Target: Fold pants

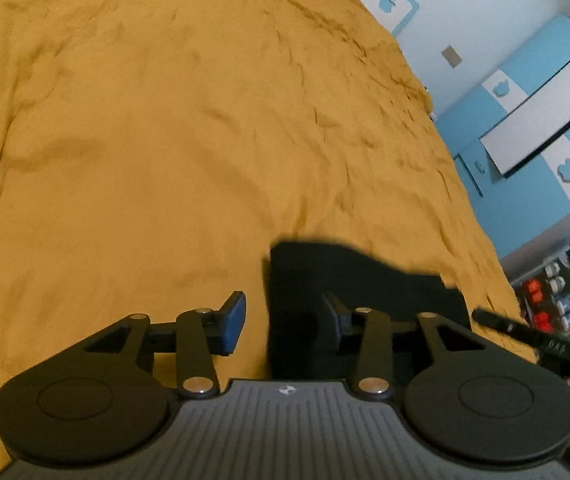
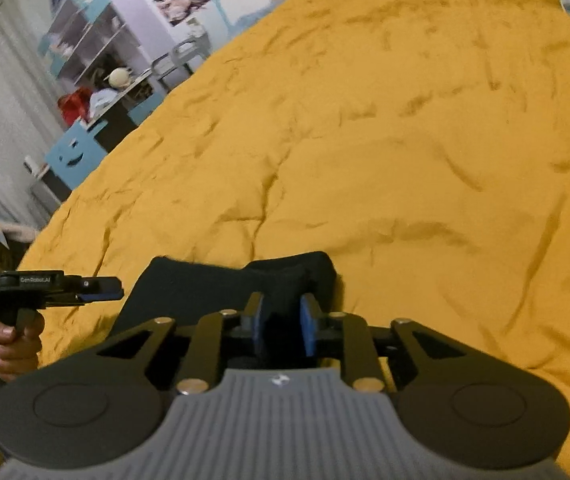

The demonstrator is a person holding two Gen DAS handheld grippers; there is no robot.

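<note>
Pants (image 2: 221,284): black, folded, lying on the mustard bedspread (image 2: 405,152), at 6 o'clock in both views.
Right gripper (image 2: 281,322): pinching a bunched fold of the pants narrowly.
Left gripper (image 1: 285,322): standing wide, gripping nothing.

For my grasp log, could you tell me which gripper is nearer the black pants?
Right. The right gripper is closed on the black pants; the left gripper is open at their edge.
</note>
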